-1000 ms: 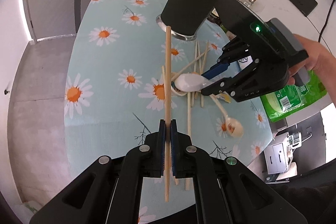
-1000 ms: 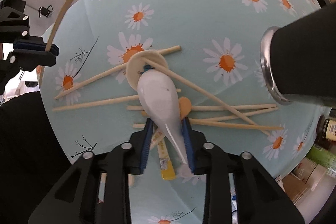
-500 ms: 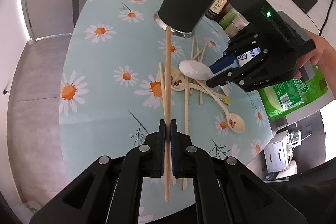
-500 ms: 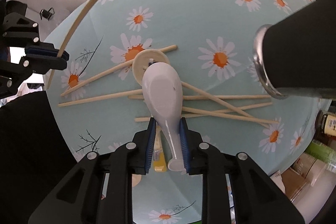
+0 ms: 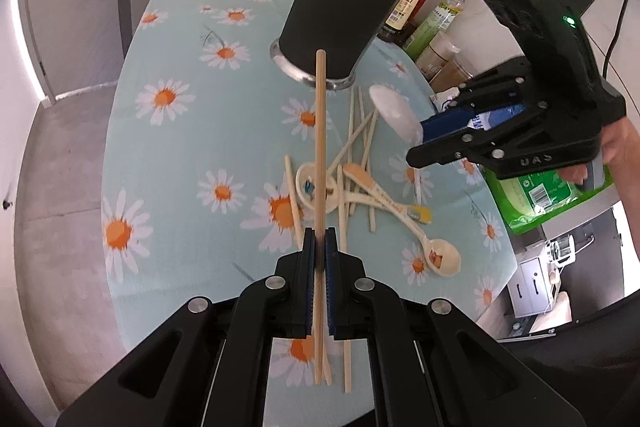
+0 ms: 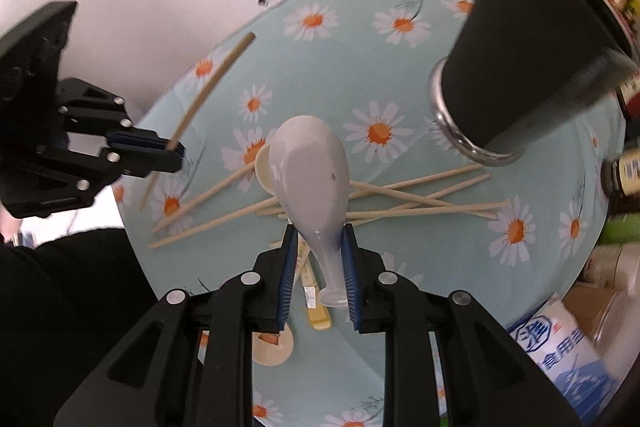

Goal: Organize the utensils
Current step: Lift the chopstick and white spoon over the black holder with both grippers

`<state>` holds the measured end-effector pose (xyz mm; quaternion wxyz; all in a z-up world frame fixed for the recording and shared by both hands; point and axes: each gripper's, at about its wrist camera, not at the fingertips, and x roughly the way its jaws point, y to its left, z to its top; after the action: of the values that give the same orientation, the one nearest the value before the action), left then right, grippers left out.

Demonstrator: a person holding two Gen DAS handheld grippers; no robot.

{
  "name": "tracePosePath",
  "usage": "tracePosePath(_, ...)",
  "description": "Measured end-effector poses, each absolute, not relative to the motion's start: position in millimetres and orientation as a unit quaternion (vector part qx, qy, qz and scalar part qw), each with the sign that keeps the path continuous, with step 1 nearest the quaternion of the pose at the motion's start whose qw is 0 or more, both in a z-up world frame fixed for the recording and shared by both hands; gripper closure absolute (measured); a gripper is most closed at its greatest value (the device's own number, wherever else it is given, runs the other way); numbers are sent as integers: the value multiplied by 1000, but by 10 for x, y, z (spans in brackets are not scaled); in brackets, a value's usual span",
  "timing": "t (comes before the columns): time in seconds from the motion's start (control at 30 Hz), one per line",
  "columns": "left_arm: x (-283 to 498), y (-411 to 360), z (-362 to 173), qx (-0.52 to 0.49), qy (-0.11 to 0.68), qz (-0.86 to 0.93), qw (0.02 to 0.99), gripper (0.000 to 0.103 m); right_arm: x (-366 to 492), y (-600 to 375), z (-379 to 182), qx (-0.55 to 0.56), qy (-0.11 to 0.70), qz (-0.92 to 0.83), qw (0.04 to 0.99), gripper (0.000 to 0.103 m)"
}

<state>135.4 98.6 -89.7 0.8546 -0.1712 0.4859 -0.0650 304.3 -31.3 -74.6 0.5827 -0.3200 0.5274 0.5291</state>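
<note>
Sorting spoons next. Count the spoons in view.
4. White spoon in the right gripper; three on the table: cream spoon among the chopsticks, orange spoon beside it, fourth spoon near the edge. The pile may hide more.

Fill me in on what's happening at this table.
A person is sorting utensils with two handheld tools. The left tool is shut on a wooden chopstick; the right tool is shut on the handle of a white spoon, held above the table. The black holder cup stands beyond. More chopsticks and spoons lie loose on the daisy tablecloth.
</note>
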Motion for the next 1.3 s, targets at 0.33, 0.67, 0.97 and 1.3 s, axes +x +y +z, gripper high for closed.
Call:
tracePosePath(0.33, 1717, 975, -578, -159, 445, -91, 877, 100, 3175, -748, -403, -163, 494, 544, 658, 80)
tracePosePath(0.67, 2131, 1091, -49, -180, 354, -120, 910, 100, 3537, -907, 30, -34, 435, 540, 719, 80)
tracePosePath(0.97, 2597, 1128, 403, -161, 276, -126, 939, 100, 3942, -901, 368, 41, 396, 535, 745, 80)
tracePosePath(1.3, 3000, 1299, 827, -167, 184, -122, 961, 100, 4380, -825, 718, 84, 358, 522, 770, 80)
